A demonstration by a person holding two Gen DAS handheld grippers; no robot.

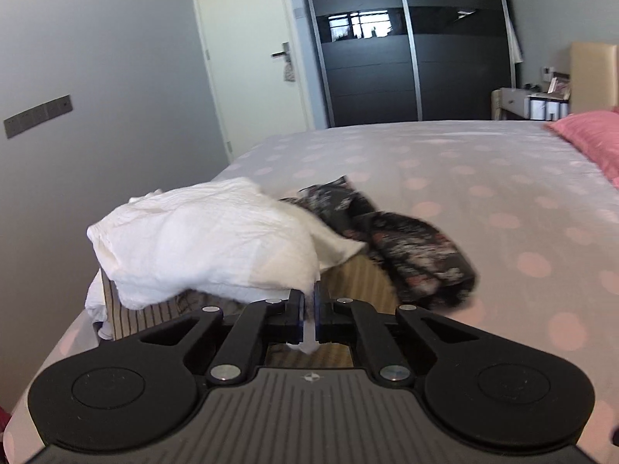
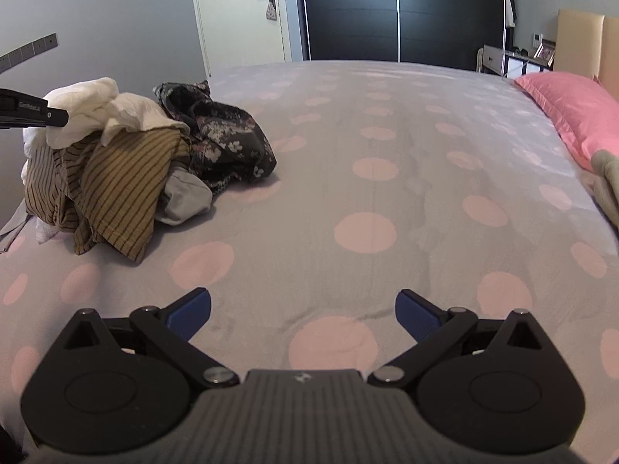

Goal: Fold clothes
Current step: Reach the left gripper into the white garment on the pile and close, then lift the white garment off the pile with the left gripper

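A pile of clothes lies at the bed's left corner. On top is a white garment [image 1: 209,239], also in the right wrist view [image 2: 96,112]. Under it lie a brown striped garment [image 2: 116,189], a dark floral garment [image 2: 224,131] and a grey piece [image 2: 185,197]. My left gripper [image 1: 307,301] is shut on an edge of the white garment and holds it lifted over the pile; it shows as a black bar at the left of the right wrist view [image 2: 35,114]. My right gripper [image 2: 303,311] is open and empty, low over the bedspread [image 2: 367,201].
The bedspread is grey with pink dots. A pink pillow [image 2: 572,116] lies at the right, with a beige cloth [image 2: 609,181] near it. A grey wall, a white door [image 1: 247,50], a black wardrobe [image 1: 418,62] and a bedside shelf [image 1: 534,104] stand beyond the bed.
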